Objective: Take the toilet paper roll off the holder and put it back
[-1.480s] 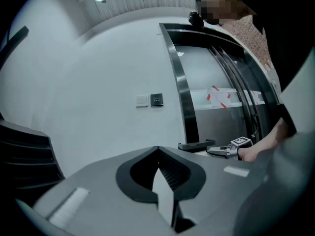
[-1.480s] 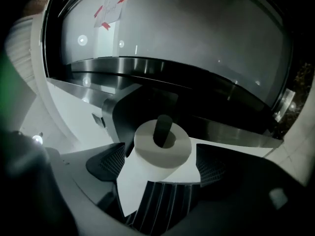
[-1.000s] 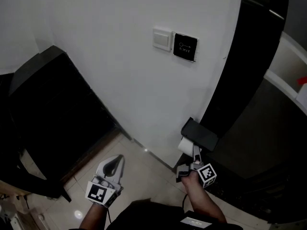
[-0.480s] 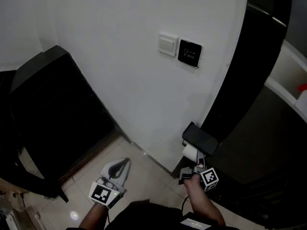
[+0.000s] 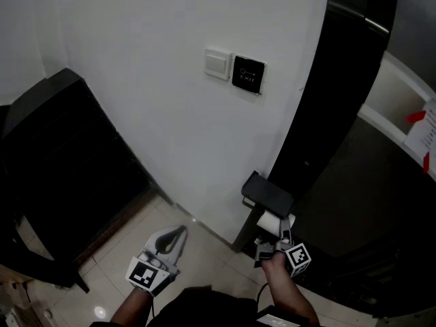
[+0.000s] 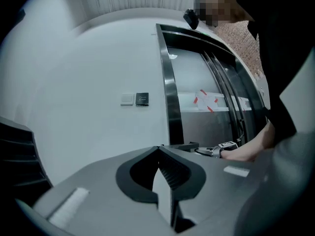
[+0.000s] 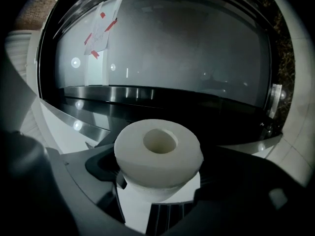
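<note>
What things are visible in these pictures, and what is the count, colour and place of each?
holder: one, black, low on the white wall
toilet paper roll: one, white, just below the holder
light switch: one, white, on the wall
exit panel: one, black, right of the switch
notice: one, white with red tape, far right
cabinet: one, black, left
floor: one, pale tiles, below
left gripper: one, grey, lower left, fingers shut, empty
right gripper: one, grey, fingers closed on the roll

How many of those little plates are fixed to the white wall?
2. A white switch plate is mounted high on the white wall, and a black panel sits close beside it, on its right in the head view. No others show, though only part of the wall is in view.
</note>
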